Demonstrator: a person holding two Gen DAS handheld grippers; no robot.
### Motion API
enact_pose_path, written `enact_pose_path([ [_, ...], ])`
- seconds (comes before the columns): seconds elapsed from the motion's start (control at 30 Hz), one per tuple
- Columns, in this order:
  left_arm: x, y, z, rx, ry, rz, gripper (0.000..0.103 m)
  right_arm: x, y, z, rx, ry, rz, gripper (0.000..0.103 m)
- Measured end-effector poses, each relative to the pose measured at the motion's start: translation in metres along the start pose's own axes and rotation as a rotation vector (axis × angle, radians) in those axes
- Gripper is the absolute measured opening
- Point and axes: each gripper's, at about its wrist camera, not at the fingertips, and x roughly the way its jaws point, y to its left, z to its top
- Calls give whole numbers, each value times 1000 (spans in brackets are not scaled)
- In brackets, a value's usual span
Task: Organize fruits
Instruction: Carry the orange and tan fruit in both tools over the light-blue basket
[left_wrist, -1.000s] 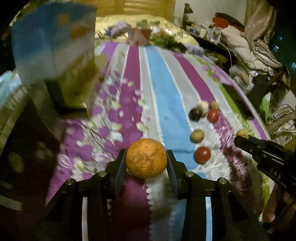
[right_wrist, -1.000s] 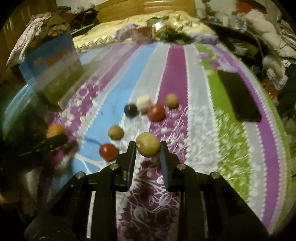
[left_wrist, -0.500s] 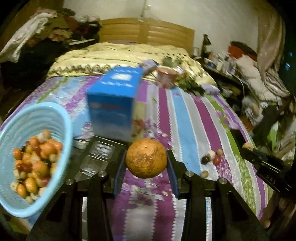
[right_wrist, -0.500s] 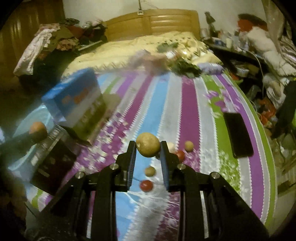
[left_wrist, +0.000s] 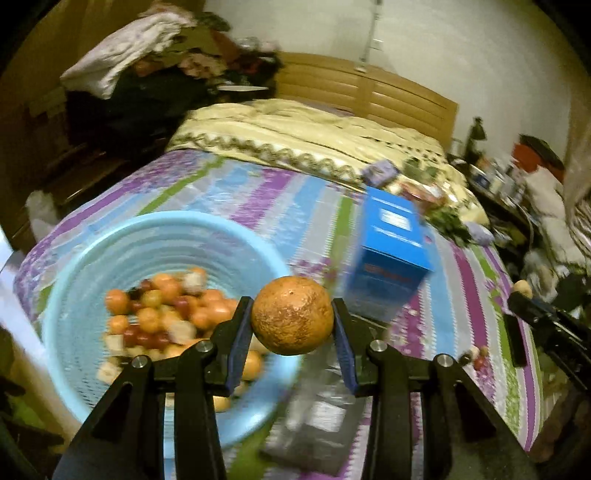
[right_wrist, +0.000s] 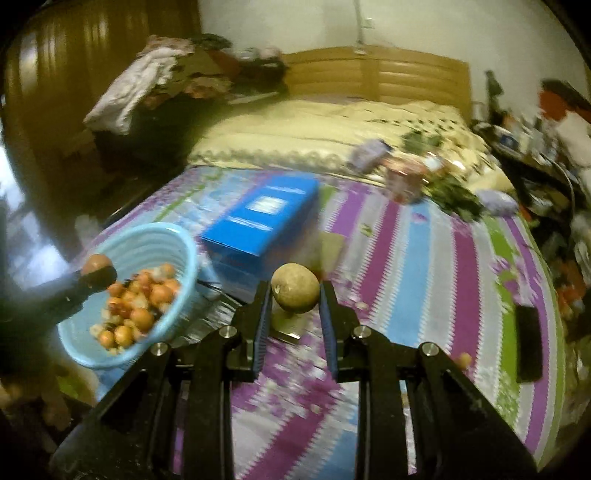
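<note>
an orange fruit (left_wrist: 292, 316) sits clamped in the left tongs (left_wrist: 291, 332), held in the air just beside the near rim of the light blue basket (left_wrist: 92, 243), which is piled with small fruits. a tan fruit (right_wrist: 294, 288) is pinched in the right tongs (right_wrist: 294, 314), off to the side of the basket, in front of the blue box (right_wrist: 260, 218) on the striped bed cover (right_wrist: 424, 258).

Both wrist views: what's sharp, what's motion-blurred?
Left wrist: orange in the left tool sharp; blue basket and blue box smeared. Right wrist: tan fruit in the right tool sharp; striped bedspread streaked. Both dim, yellowish, fisheye-vignetted.
</note>
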Motion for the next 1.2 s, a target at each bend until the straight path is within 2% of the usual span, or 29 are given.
enact_pose_path([
  [0.33,-15,98,7,-126,-3,99,43,24,90,30,-128,18,129,26],
  [0.53,-3,136,10,-171,58,114,43,43,127,38,-169,89,207,26],
  [1.0,32,173,10,-155,218,114,43,102,165,31,-207,349,304,26],
  [1.2,41,181,7,-160,262,110,43,114,166,22,-209,405,300,26],
])
